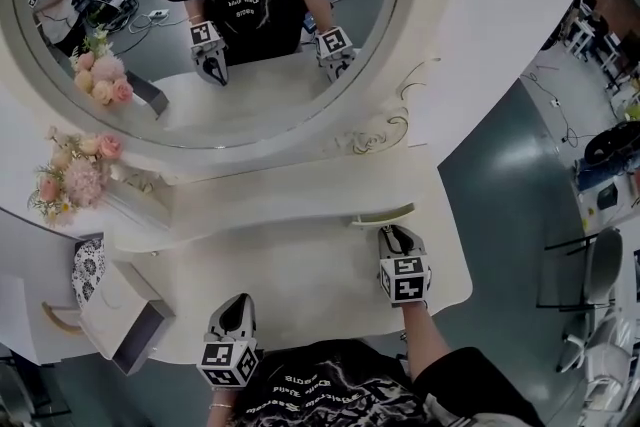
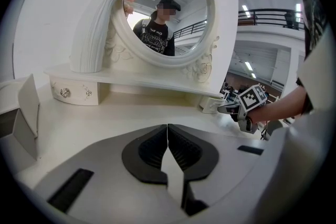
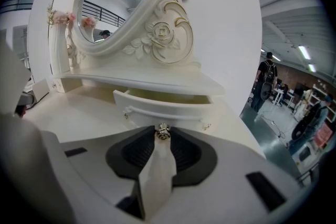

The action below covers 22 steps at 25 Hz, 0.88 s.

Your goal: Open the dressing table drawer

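Right gripper view: pinching narrow on knob (image 3: 162, 132) with right gripper (image 3: 163, 137), square-on for a straight pull; drawer (image 3: 168, 108) at 12 o'clock, partway out. Keeping left gripper (image 2: 168, 134) closed, empty, back at 7 o'clock, clear of drawer's path.

Right tongs (image 1: 392, 234) sit at the protruding drawer (image 1: 383, 214) front; left tongs (image 1: 235, 307) hang over the tabletop (image 1: 310, 265).

The drawer (image 3: 163, 106) was a small cream-white unit with a curved front, located under the right end of the raised shelf (image 3: 173, 84) of the dressing table (image 1: 300, 275). It stood level and partly pulled out toward the near side, its interior exposed at the top. A small metal knob (image 3: 163, 132) was centred on its front.
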Motion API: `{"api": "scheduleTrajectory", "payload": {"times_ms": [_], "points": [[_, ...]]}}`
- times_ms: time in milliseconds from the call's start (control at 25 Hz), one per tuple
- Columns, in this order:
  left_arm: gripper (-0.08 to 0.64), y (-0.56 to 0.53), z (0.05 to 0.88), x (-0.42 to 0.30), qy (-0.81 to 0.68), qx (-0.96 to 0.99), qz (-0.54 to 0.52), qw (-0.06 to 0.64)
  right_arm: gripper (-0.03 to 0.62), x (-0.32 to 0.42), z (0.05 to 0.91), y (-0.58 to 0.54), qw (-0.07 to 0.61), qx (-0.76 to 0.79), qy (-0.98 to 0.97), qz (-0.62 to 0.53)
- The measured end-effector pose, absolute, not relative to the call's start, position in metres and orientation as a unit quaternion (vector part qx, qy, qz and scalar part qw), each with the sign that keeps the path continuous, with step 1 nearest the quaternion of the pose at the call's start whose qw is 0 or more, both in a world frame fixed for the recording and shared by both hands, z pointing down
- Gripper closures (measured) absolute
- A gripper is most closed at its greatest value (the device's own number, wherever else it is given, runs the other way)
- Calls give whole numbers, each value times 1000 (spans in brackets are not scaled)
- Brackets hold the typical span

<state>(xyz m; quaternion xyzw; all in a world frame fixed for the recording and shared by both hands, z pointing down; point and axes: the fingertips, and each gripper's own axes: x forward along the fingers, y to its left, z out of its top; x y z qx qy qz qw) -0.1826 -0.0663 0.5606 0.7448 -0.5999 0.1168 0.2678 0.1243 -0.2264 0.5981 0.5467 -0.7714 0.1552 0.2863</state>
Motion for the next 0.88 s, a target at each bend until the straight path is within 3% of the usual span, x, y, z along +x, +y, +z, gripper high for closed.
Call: {"api": "scheduleTrajectory", "payload": {"times_ms": [880], "points": [[543,-71,565,-181,-593,751,119,265,491,126,598,-217,283,554,-767,155]]}}
